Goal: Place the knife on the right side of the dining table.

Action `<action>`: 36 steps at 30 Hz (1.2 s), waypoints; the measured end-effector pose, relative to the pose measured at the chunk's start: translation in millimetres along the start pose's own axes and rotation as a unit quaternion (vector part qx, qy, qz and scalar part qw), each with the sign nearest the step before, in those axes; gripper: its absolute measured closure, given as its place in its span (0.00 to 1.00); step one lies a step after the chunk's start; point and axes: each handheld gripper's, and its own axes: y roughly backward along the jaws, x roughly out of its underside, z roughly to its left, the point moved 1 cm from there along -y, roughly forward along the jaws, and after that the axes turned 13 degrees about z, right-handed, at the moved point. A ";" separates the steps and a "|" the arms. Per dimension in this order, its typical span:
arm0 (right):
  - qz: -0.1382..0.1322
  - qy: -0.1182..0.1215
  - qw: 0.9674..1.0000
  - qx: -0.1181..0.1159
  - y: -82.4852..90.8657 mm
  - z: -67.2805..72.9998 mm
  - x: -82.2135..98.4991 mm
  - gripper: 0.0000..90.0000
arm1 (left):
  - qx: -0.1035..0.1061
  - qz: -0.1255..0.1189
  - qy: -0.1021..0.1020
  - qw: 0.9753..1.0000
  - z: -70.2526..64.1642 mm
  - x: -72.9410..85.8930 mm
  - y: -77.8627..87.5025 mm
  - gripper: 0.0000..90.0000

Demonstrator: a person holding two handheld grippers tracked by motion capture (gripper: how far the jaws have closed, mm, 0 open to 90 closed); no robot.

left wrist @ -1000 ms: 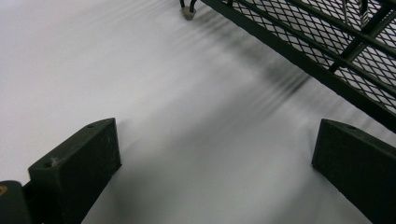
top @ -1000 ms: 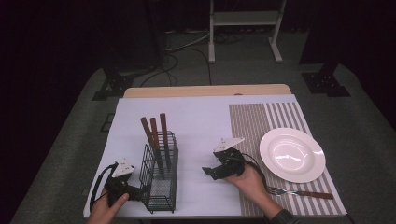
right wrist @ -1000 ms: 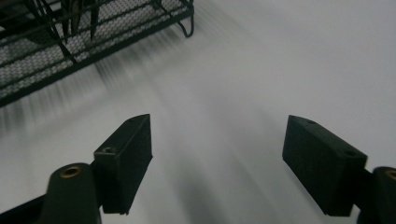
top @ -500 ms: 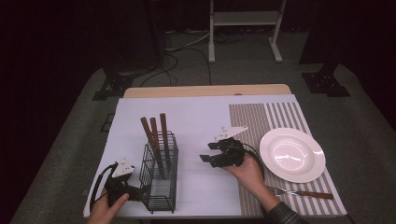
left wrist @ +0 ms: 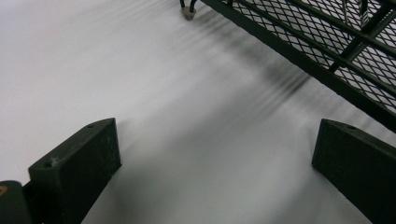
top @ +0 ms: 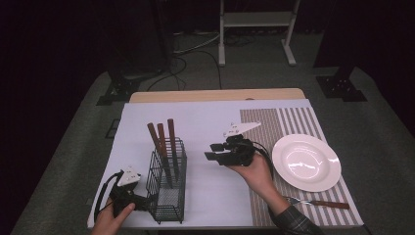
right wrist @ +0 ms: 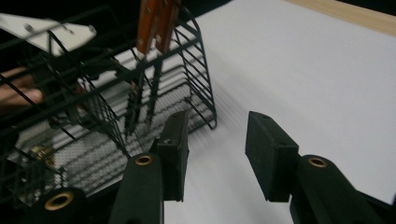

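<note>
A black wire basket (top: 169, 183) stands at the front left of the white table cover, with three brown-handled utensils (top: 164, 142) upright in it. My left gripper (top: 147, 201) rests on the table against the basket's left side. Its jaws (left wrist: 215, 158) are wide open over bare white surface, and the basket's base (left wrist: 327, 46) lies just beyond them. My right gripper (top: 211, 152) hangs above the table's middle and points left at the basket (right wrist: 93, 107) and the utensils (right wrist: 152, 28). Its jaws (right wrist: 217, 154) have just been closing and stand partly open with nothing between them.
A white plate (top: 306, 161) sits on a striped placemat (top: 274, 122) at the right. A brown-handled fork (top: 323, 202) lies on the mat in front of the plate. Bare white cover (top: 205, 122) stretches between basket and mat. A metal stand's legs are on the floor beyond the table.
My right gripper has risen off the table and edged left toward the basket, and its jaws have narrowed. The left gripper and the basket have not moved.
</note>
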 end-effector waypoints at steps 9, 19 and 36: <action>-0.014 0.004 1.000 -0.010 -3.6 8.0 -23.0 0.65 | 0.000 0.000 0.000 1.000 0.0 0.0 0.1 0.00; -0.035 0.007 0.999 -0.019 -11.0 7.9 -46.7 0.63 | -0.001 -0.001 0.000 1.000 0.1 0.0 -0.1 0.00; -0.056 0.010 0.998 -0.039 -31.4 7.2 -79.2 0.58 | -0.001 0.000 -0.001 1.000 0.1 0.0 0.1 0.00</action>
